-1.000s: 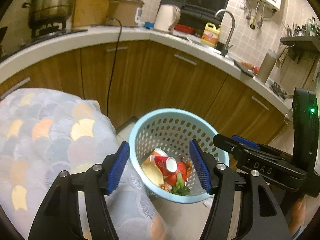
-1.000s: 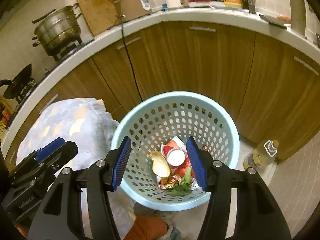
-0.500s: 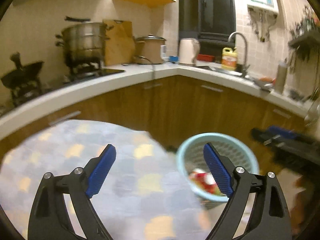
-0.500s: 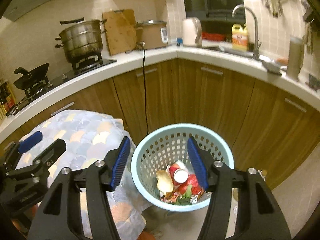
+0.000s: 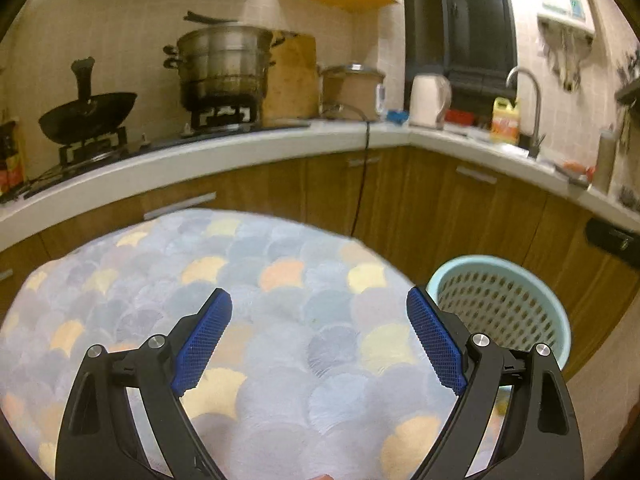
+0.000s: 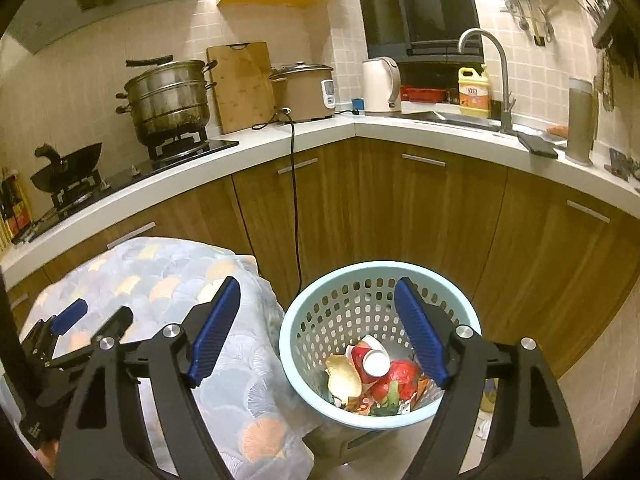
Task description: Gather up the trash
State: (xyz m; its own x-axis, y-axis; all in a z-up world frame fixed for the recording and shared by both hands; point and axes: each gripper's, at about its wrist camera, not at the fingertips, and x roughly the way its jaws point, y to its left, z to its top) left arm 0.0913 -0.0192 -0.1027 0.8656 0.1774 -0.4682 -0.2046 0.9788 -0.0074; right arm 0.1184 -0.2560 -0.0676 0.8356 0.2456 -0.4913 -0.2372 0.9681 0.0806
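Note:
A light blue perforated basket [image 6: 320, 320] stands on the floor by the cabinets and holds trash: a red paper cup [image 6: 370, 358], a yellowish peel [image 6: 344, 376], red and green scraps [image 6: 394, 384]. My right gripper [image 6: 318, 328] is open and empty, above the basket's near left rim. My left gripper [image 5: 318, 336] is open and empty over the scale-patterned tablecloth [image 5: 260, 280]; the basket [image 5: 500, 304] is to its right. The left gripper also shows in the right wrist view [image 6: 60, 340], over the cloth [image 6: 168, 280].
Wooden cabinets [image 6: 420, 208] under a white counter [image 6: 240, 152] curve behind the basket. A black cord [image 6: 295, 200] hangs down the cabinet front. A stove with a steamer pot [image 6: 168, 96] and a wok [image 6: 64, 164] is at left, the sink tap [image 6: 492, 64] at right.
Both grippers have risen and pulled back from the basket. The left one swung left, from over the basket to over the tablecloth. Both jaws opened wider.

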